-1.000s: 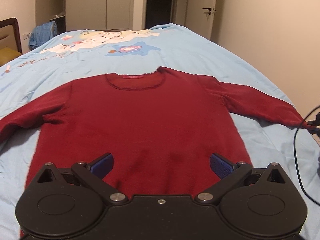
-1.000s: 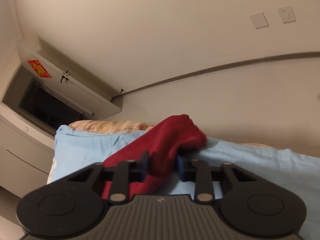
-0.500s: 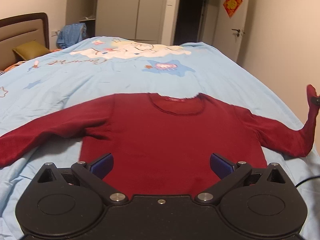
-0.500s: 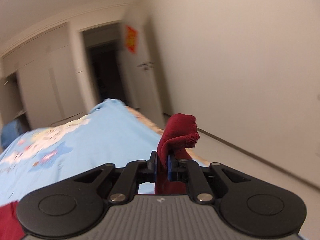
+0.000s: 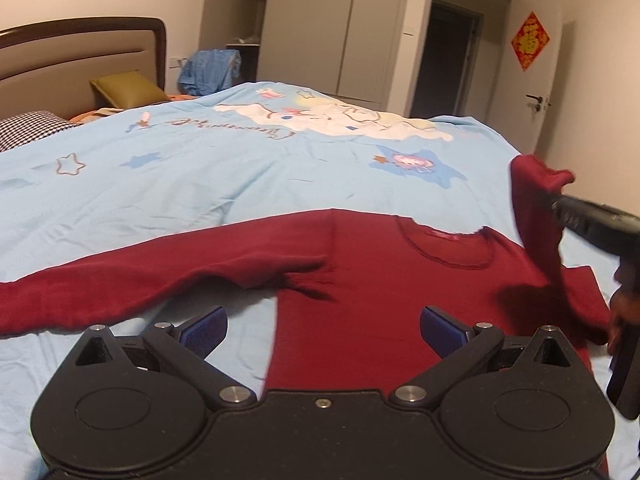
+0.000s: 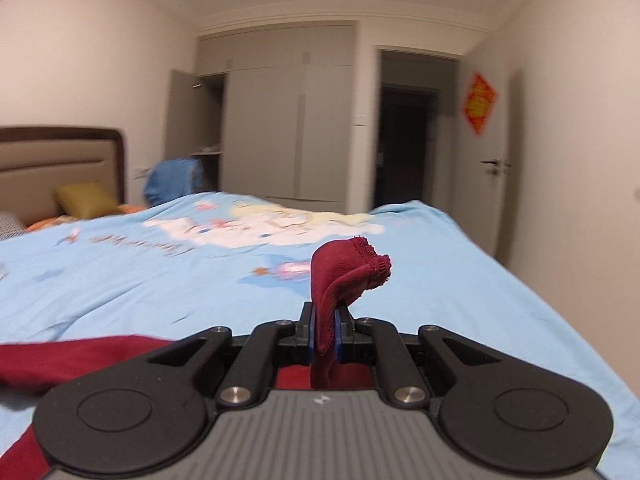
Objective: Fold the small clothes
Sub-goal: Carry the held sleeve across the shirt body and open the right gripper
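Observation:
A dark red long-sleeved sweater [image 5: 384,280] lies flat on the light blue bedspread [image 5: 200,176], neck hole away from me. Its left sleeve [image 5: 120,284] stretches out flat to the left. My right gripper [image 6: 325,334] is shut on the cuff of the right sleeve [image 6: 344,268] and holds it up above the sweater's body; in the left wrist view that lifted sleeve [image 5: 536,216] hangs at the right. My left gripper [image 5: 322,330] hovers open over the sweater's lower left edge, nothing between its blue pads [image 5: 200,326].
A padded headboard [image 5: 80,60] with an olive pillow [image 5: 128,90] stands at the far left. Grey wardrobes [image 5: 320,28] and a dark doorway [image 5: 452,60] lie beyond the bed. A white door [image 5: 540,88] with a red ornament is at the right. A hand [image 5: 618,312] holds the right gripper.
The right gripper closed on the right sleeve's cuff, lifted it off the bed and swung it inward over the sweater, rolling as it went. The left gripper shifted left and stayed open.

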A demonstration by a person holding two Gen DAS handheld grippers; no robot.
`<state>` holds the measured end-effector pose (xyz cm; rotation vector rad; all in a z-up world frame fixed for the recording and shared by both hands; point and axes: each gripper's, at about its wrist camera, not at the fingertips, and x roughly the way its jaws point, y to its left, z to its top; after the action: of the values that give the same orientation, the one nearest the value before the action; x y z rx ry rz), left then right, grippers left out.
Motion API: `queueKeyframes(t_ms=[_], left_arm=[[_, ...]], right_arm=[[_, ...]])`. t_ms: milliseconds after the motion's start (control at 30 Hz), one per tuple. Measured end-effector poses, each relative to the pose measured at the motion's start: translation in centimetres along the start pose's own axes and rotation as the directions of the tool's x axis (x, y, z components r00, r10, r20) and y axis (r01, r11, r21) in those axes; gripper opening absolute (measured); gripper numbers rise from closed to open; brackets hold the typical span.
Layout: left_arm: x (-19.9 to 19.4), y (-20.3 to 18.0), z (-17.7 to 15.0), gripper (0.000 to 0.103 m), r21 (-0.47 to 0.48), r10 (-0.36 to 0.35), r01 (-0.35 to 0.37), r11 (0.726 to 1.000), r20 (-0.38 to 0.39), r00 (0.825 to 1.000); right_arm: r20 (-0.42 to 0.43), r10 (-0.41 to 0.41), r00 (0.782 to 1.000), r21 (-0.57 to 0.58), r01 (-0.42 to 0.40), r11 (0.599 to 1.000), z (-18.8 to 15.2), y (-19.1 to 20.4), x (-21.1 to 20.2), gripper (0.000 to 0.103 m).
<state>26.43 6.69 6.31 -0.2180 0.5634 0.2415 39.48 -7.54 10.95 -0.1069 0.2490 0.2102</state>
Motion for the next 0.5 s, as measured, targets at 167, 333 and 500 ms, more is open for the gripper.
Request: queueKeyframes(t_ms=[167,333,500], left_arm=[[0.2,2.1,-0.1,0.102,-0.039,0.017,-0.017,0.999,0.001,1.000],[0.7,3.1,-0.2,0.102,-0.070,0.007,-0.006,0.998,0.008,1.000],[1.4,3.2,-0.3,0.102,-0.089,-0.009,0.011,0.996,0.017,1.000]], right_arm=[[-0.067,0.103,0.992,-0.117,-0.110,0.987,-1.3,6.3,1.5,0.010],[-0.163,0.144,0.976,-0.210,-0.177,0.961,-3.4,11.0,2.3,0.010],[-0.229,0.151,0.962,-0.322,-0.221,0.920,-7.2,13.6,0.0,0.011]])
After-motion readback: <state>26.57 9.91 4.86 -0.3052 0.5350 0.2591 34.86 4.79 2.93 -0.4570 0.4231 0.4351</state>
